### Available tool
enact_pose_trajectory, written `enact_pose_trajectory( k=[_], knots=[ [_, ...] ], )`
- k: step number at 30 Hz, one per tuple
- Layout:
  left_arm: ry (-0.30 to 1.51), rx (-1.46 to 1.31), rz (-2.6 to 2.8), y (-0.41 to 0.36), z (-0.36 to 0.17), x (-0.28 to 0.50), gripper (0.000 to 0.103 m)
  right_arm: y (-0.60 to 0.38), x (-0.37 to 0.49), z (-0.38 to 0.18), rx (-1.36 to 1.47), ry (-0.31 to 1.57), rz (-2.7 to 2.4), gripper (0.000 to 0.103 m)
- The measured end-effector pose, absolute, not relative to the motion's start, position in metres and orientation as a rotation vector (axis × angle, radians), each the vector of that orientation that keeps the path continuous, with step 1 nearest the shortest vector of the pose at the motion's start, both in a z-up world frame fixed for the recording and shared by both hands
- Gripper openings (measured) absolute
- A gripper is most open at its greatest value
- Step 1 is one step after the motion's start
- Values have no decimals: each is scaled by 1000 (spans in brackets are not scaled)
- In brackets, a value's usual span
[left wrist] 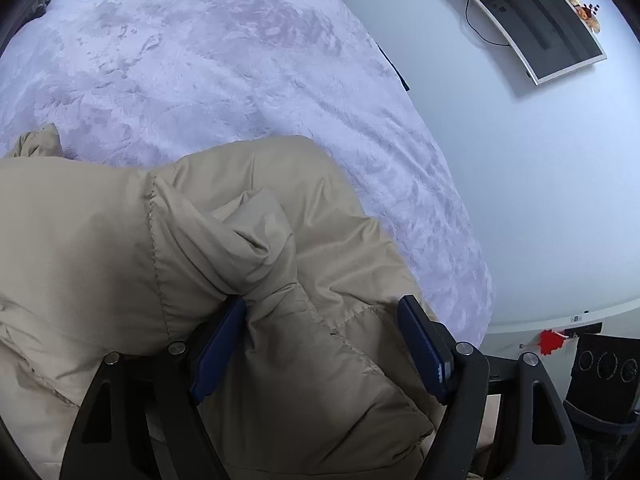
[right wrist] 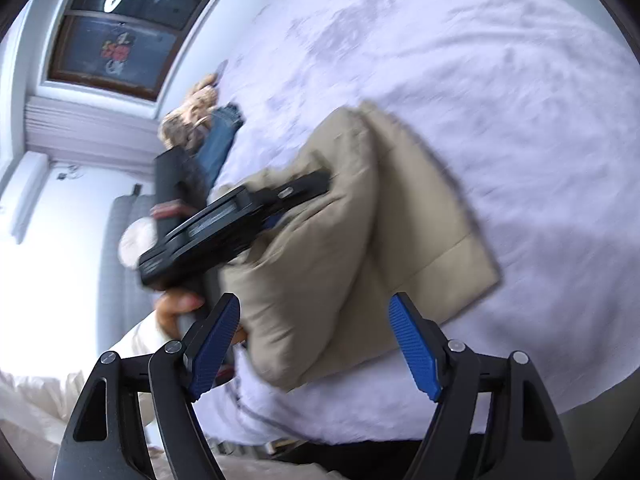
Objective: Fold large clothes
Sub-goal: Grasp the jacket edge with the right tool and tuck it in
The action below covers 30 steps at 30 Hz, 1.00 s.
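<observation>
A beige puffer jacket (left wrist: 200, 240) lies folded over on a lavender fuzzy blanket (left wrist: 200, 80). In the left wrist view my left gripper (left wrist: 323, 300) stands open low over the jacket. A puffy fold bulges up between its blue pads (left wrist: 424, 344), and the left pad rests against the fold. In the blurred right wrist view the jacket (right wrist: 360, 220) is a thick folded bundle on the blanket (right wrist: 480, 80). The left gripper (right wrist: 308, 188), held by a hand (right wrist: 176, 308), noses into its top. My right gripper (right wrist: 314, 298) is open, just short of the bundle, with nothing between its pads.
A monitor (left wrist: 520, 20) hangs on the white wall right of the bed. A black device (left wrist: 600, 372) sits at the lower right. At the bed's far left edge lie jeans (right wrist: 220, 144) and a fluffy tan garment (right wrist: 192, 116), below a window (right wrist: 120, 28).
</observation>
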State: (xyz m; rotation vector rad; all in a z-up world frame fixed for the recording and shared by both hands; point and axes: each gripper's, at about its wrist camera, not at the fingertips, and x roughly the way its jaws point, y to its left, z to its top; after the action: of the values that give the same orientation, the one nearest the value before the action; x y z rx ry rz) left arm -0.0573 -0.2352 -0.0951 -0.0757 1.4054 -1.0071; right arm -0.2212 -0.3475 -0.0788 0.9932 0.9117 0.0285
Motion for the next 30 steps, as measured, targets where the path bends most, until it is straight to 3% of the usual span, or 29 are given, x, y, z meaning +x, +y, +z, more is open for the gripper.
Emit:
enact_pose_trajectory(
  k=[5, 6, 7, 8, 11, 15, 25, 30],
  knots=[
    [1247, 6, -971, -223, -63, -60, 78, -337, -197, -86, 962, 950, -50, 81],
    [1185, 26, -940, -213, -53, -59, 78, -339, -193, -88, 956, 949, -88, 73],
    [1132, 40, -906, -204, -47, -56, 78, -340, -191, -87, 938, 952, -128, 56],
    [1079, 52, -861, -189, -41, -52, 78, -341, -186, -88, 915, 968, -151, 15],
    [1003, 79, -695, -151, -45, -32, 78, -344, -182, -86, 820, 992, -221, 9],
    [1062, 19, -574, -129, -81, -1, 78, -349, -194, -92, 729, 1033, -285, 8],
    [1043, 141, -684, -236, -109, -15, 78, -386, -226, -135, 715, 1083, -389, 8],
    [1067, 143, -690, -253, -117, -19, 78, -406, -226, -167, 715, 1116, -391, 8]
  ],
)
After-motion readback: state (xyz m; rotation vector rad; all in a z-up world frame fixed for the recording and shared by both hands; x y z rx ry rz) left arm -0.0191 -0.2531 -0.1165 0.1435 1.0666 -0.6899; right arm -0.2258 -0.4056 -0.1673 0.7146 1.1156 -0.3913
